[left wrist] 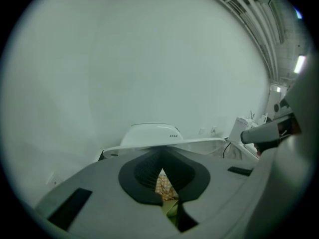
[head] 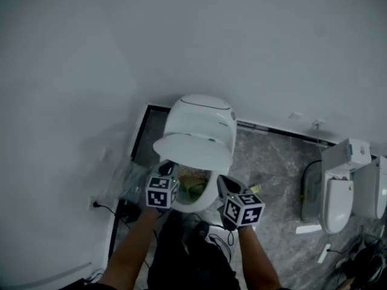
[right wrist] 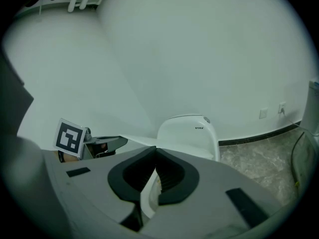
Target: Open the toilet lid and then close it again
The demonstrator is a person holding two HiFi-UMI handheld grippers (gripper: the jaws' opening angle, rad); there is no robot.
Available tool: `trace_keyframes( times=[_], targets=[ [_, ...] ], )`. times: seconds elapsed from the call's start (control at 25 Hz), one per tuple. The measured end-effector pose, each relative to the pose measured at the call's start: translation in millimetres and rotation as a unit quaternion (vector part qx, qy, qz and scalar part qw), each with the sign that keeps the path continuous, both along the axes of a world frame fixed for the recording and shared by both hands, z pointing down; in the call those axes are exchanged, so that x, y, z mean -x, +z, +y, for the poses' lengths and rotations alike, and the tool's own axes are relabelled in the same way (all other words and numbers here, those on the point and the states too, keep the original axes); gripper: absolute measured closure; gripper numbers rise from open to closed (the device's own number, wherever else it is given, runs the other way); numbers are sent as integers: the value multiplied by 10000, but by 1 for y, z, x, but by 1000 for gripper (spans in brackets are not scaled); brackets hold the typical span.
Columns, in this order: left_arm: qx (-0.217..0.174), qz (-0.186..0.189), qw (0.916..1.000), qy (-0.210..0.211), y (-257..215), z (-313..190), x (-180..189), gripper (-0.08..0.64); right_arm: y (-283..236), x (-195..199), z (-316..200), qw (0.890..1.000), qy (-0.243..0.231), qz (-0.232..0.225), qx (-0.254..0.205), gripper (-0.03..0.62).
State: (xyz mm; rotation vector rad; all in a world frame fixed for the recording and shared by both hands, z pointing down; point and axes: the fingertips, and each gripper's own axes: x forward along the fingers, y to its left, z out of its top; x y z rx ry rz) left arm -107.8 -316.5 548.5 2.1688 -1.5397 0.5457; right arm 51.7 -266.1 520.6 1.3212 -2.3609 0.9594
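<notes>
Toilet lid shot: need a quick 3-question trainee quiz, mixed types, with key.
1. True or false: the toilet lid lies flat and fully closed on the bowl.
2. Pick one. The jaws of the left gripper and the right gripper are: A) both shut, B) both wide open, C) one open, one shut.
3. Fill in: the second toilet stands near the head view's ____ edge.

Key: 1 false, the lid is partly raised; 2 A; 3 right.

A second toilet [head: 340, 189] stands right on grey marbled floor [head: 272, 168]; white walls [head: 242, 41] behind.
</notes>
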Motion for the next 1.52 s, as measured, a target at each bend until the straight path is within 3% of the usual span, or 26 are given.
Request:
trace_keyframes(
  times=[0.28, 0.64, 1.2, 1.52],
  targets=[
    [-285, 160, 9994, 124, -26, -54, -9, 551, -25, -8, -25, 9991, 391, 111, -86, 583],
    [-484, 214, 9966, 626, -43, -119, -20, 551, -46, -1, -56, 9960, 814, 304, -192, 583],
    [-463, -96, 9924, 1133, -51, -201, -36, 551, -60, -16, -66, 9858, 1597, 484, -170, 583],
    [-438, -162, 9916, 1205, -52, -232, -41, 551, -70, -29, -67, 9793, 1923, 604, -169, 583]
  ],
)
